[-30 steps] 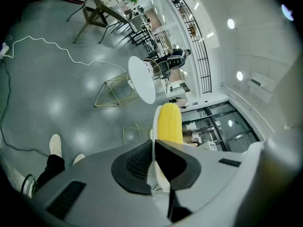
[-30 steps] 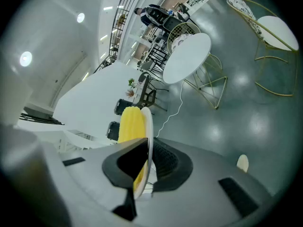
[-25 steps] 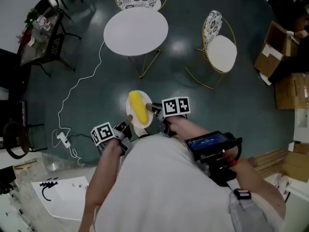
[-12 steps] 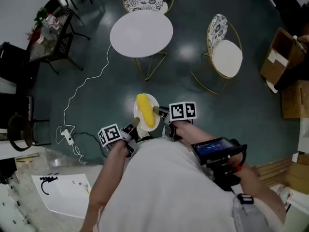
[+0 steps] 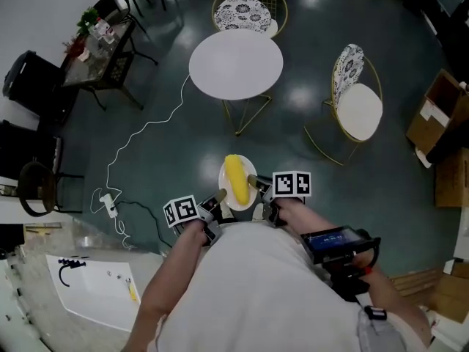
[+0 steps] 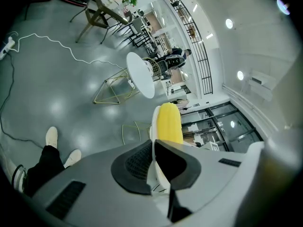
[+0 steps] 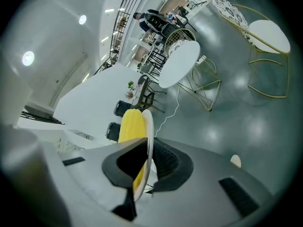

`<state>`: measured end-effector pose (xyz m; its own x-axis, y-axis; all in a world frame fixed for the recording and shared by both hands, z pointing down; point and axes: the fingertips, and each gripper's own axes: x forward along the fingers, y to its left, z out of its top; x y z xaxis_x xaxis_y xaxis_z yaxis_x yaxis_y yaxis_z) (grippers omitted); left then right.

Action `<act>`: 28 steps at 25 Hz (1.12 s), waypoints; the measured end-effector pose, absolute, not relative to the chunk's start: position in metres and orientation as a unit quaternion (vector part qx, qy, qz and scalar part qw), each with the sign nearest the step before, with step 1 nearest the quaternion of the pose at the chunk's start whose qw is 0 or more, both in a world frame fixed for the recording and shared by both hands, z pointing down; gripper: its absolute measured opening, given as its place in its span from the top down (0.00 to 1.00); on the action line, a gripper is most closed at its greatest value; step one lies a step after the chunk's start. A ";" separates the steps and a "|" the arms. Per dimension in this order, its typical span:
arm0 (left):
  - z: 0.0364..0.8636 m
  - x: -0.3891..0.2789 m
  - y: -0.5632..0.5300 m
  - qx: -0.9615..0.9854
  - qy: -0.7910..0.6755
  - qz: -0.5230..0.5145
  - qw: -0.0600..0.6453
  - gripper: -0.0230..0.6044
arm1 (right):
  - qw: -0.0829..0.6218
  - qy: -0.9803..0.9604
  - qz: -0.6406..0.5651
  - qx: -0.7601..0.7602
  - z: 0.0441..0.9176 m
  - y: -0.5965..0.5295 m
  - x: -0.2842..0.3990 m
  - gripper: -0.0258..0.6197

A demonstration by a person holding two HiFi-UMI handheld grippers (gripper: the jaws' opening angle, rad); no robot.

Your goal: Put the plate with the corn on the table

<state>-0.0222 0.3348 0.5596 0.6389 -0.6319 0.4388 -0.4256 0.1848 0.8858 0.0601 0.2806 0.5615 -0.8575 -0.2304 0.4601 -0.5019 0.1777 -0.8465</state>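
Observation:
A white plate (image 5: 247, 194) with a yellow corn cob (image 5: 235, 180) on it is held in the air in front of the person, above the dark floor. My left gripper (image 5: 218, 198) is shut on the plate's near-left rim and my right gripper (image 5: 255, 182) is shut on its right rim. In the left gripper view the plate (image 6: 153, 126) stands edge-on between the jaws, the corn (image 6: 169, 123) to its right. The right gripper view has the plate (image 7: 149, 131) edge-on too, with the corn (image 7: 130, 125) on its left. The round white table (image 5: 236, 64) stands ahead, its top bare.
Two gold-wire chairs stand by the table, one behind it (image 5: 248, 12) and one to the right (image 5: 359, 103). A white cable (image 5: 143, 134) runs over the floor at left to a power strip (image 5: 110, 205). Cardboard boxes (image 5: 438, 116) sit at far right, dark furniture (image 5: 95, 50) at upper left.
The person has walked forward with the plate held in both grippers. The table and chairs now lie nearer and lower in the head view. Both grips are unchanged.

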 end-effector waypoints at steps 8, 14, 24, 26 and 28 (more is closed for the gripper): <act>0.563 -0.020 0.335 0.636 -0.416 -0.076 0.645 0.93 | 0.118 -0.761 0.591 0.243 0.566 0.280 0.064 0.91; 0.561 -0.025 0.332 0.642 -0.423 -0.079 0.634 0.93 | 0.125 -0.766 0.584 0.236 0.567 0.279 0.058 0.91; 0.563 -0.025 0.335 0.641 -0.430 -0.084 0.630 0.93 | 0.128 -0.765 0.588 0.230 0.570 0.283 0.059 0.91; 0.563 -0.026 0.334 0.641 -0.430 -0.084 0.630 0.93 | 0.127 -0.765 0.589 0.229 0.569 0.282 0.057 0.91; 0.564 -0.026 0.334 0.640 -0.429 -0.084 0.632 0.93 | 0.127 -0.764 0.590 0.230 0.569 0.282 0.058 0.91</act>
<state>-0.0258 0.3339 0.5635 0.6185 -0.6553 0.4336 -0.4423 0.1658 0.8814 0.0578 0.2822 0.5692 -0.8624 -0.2015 0.4643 -0.5002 0.1983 -0.8429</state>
